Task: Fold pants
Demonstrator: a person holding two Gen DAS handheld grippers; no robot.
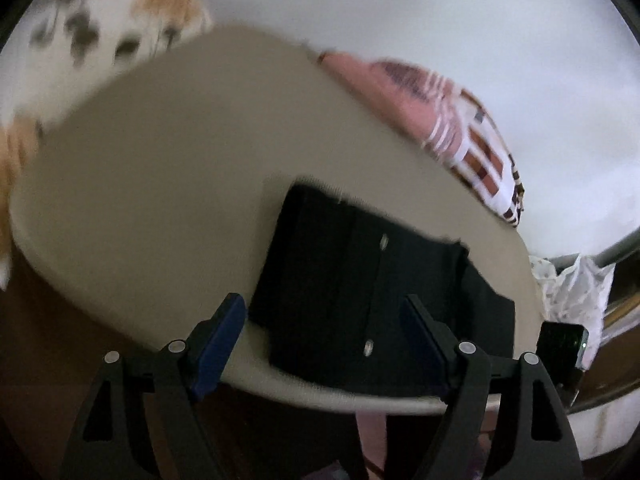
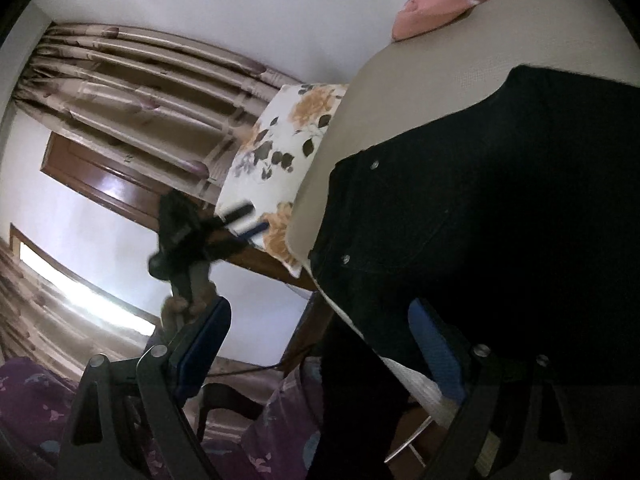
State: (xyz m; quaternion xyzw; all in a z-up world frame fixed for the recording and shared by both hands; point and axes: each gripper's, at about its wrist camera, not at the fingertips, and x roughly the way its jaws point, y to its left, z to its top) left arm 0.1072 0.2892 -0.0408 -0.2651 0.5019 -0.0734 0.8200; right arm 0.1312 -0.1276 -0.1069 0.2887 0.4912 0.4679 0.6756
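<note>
The black pants point(image 1: 360, 280) lie flat on the beige table point(image 1: 160, 168) at its near edge, waistband end with two metal buttons facing the person; in the right wrist view part of the dark cloth point(image 2: 500, 200) spills over the table edge and hangs below it; their long axis appears to run away from the near edge across the tabletop, though how far it reaches neither view shows whole. The left gripper point(image 1: 324, 340) hovers above the edge, jaws wide with nothing between the pads, the buttoned waist straight ahead and below it; the right gripper point(image 2: 320, 340) sits low beside the table edge, jaws likewise spread and empty, its far finger point(image 2: 436, 344) just beside the hanging cloth, whether touching I cannot tell. By my judgement the right gripper is nearer the fabric, so the coming grasp turns on the overhanging edge lying just ahead of it. The left view alone shows the pants' outline on the tabletop and a pink striped garment point(image 1: 400, 92) beyond, well apart; the right view alone shows the overhang, and the left gripper point(image 2: 240, 220) held by a hand point(image 2: 180, 304) out past the table corner, before a flowered pillow point(image 2: 280, 144) and curtain point(image 2: 120, 92).
</note>
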